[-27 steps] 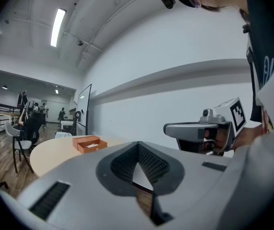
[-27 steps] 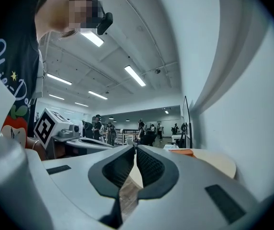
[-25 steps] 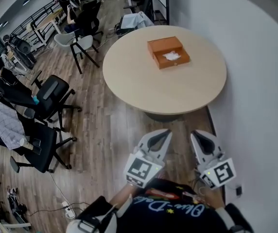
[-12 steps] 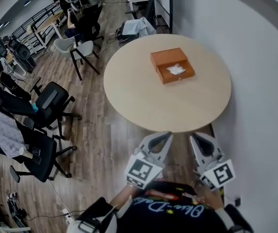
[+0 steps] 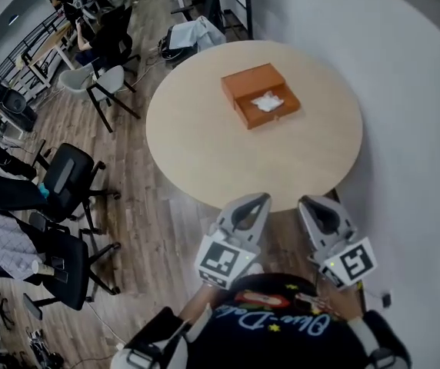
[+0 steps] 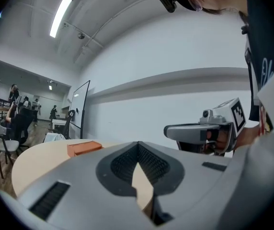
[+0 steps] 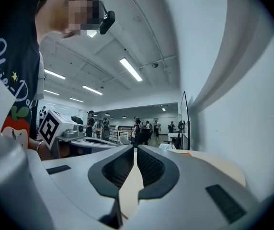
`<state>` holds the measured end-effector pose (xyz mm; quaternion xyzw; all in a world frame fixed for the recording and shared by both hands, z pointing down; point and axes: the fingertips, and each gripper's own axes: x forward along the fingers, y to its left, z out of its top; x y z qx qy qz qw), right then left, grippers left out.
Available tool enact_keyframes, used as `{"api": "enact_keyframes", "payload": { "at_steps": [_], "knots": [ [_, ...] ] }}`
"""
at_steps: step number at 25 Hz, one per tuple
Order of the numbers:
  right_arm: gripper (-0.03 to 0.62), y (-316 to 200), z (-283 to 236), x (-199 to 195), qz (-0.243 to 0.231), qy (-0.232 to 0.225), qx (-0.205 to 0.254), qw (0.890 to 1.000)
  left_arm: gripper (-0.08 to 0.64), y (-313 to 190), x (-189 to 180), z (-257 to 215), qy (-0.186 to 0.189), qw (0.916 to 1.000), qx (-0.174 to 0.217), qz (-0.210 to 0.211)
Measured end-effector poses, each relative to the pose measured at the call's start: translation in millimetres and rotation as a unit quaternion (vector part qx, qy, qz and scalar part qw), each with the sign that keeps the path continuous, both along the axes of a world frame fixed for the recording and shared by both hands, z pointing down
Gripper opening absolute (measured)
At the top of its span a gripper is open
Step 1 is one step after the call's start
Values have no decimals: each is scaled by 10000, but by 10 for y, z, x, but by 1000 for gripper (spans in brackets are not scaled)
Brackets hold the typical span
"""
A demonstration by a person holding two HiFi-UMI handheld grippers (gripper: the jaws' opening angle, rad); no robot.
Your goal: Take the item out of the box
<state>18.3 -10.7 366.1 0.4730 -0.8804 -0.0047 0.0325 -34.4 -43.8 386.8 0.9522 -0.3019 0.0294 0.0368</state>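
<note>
An open orange box (image 5: 260,96) lies on the far half of a round beige table (image 5: 205,144). A crumpled white item (image 5: 268,102) rests in its nearer tray. Both grippers are held low at the table's near edge, well short of the box. My left gripper (image 5: 261,198) is shut with nothing in it, and so is my right gripper (image 5: 313,201) beside it. In the left gripper view, the box (image 6: 84,148) shows small on the table (image 6: 36,162) beyond the shut left gripper (image 6: 138,143). The right gripper view shows the shut right gripper (image 7: 136,147) and the table's edge (image 7: 218,164).
A white wall (image 5: 405,91) curves close along the table's right side. Black office chairs (image 5: 62,179) stand on the wood floor at left, and a white chair (image 5: 97,83) stands farther back. A pale bundle (image 5: 193,33) sits behind the table. People work at desks in the far room.
The table has come closer in the head view, and its near edge now reaches both grippers' tips. Both grippers stay shut and side by side.
</note>
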Motion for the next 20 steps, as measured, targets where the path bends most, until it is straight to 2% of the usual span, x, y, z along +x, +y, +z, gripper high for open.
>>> {"api": "enact_keyframes", "payload": {
  "at_steps": [5,9,20],
  "knots": [
    [0,-101,119,65,160,251,-102,9995,-15,-89,22,64,82,9999,11,151],
    [0,-200,111,-37,49,205,-107,9997,-15,-148,-65,101,121,9999,-75,92],
    [0,-534,146,-220,-515,69,-215,9984,-15,-386,-297,110,-209,9986,-96,-472]
  ]
}}
